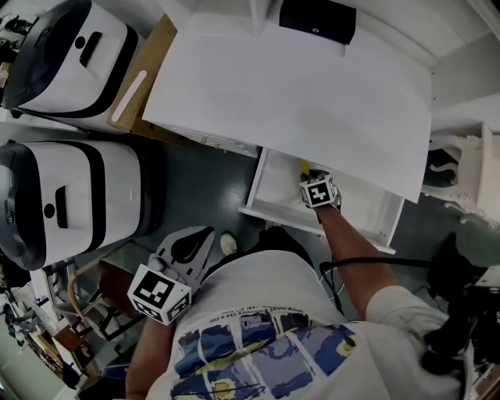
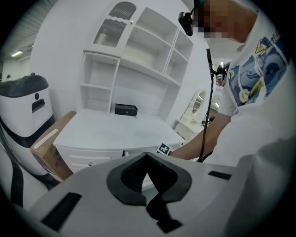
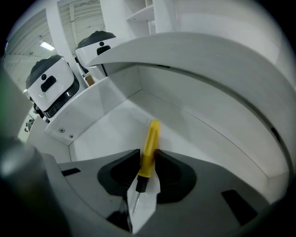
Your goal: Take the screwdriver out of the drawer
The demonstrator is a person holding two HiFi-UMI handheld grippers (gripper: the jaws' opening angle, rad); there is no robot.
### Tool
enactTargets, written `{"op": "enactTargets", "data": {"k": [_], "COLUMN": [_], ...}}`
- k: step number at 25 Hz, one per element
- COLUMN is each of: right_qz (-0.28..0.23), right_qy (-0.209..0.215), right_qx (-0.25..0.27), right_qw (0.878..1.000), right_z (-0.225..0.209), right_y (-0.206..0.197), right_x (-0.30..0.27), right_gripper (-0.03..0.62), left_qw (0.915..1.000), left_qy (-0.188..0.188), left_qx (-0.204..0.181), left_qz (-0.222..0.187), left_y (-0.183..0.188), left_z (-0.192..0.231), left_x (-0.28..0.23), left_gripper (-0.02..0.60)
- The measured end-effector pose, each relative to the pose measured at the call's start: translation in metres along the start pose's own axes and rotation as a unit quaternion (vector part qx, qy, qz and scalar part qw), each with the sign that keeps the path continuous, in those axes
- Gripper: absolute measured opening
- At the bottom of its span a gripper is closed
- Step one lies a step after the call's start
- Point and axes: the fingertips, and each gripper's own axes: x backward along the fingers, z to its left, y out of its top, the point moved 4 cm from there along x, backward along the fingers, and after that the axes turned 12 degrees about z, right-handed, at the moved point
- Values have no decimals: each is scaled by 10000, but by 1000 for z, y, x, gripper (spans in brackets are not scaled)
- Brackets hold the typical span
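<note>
The white drawer (image 1: pixel 269 205) stands pulled out under the desk top. In it lies a screwdriver (image 3: pixel 149 148) with a yellow handle and a thin metal shaft; only the handle's yellow end (image 1: pixel 304 166) shows in the head view. My right gripper (image 3: pixel 148 159) points steeply down into the drawer, its marker cube (image 1: pixel 319 191) above the tool. Its pads sit against both sides of the handle near the black collar, shut on it. My left gripper (image 1: pixel 199 238) hangs low at the left, away from the drawer. In the left gripper view, the left gripper (image 2: pixel 147 159) is shut and holds nothing.
The white desk top (image 1: pixel 297 86) overhangs the drawer's back, with a black box (image 1: pixel 316 19) on it. Two white-and-black machines (image 1: pixel 70 195) (image 1: pixel 66 55) and a cardboard box (image 1: pixel 148 70) stand at the left. A black cable (image 1: pixel 367 264) runs along my right arm.
</note>
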Motion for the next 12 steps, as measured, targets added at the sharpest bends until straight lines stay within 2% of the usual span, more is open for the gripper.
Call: {"op": "enactTargets", "data": {"k": [4, 12], "right_qz": [55, 163], "right_qy": [8, -214], "right_qx": [-32, 60], "right_qw": [10000, 9996], "right_z": [3, -1], "right_y": [0, -2], "right_x": [2, 17], "right_gripper": [95, 94], "left_qw": [10000, 9999], "left_qy": [4, 4], "left_qx": [-54, -115], "left_qz": [-12, -120], "left_y": [-1, -9], "left_z": [1, 9], "left_x": [3, 18], "left_gripper": [14, 14]}}
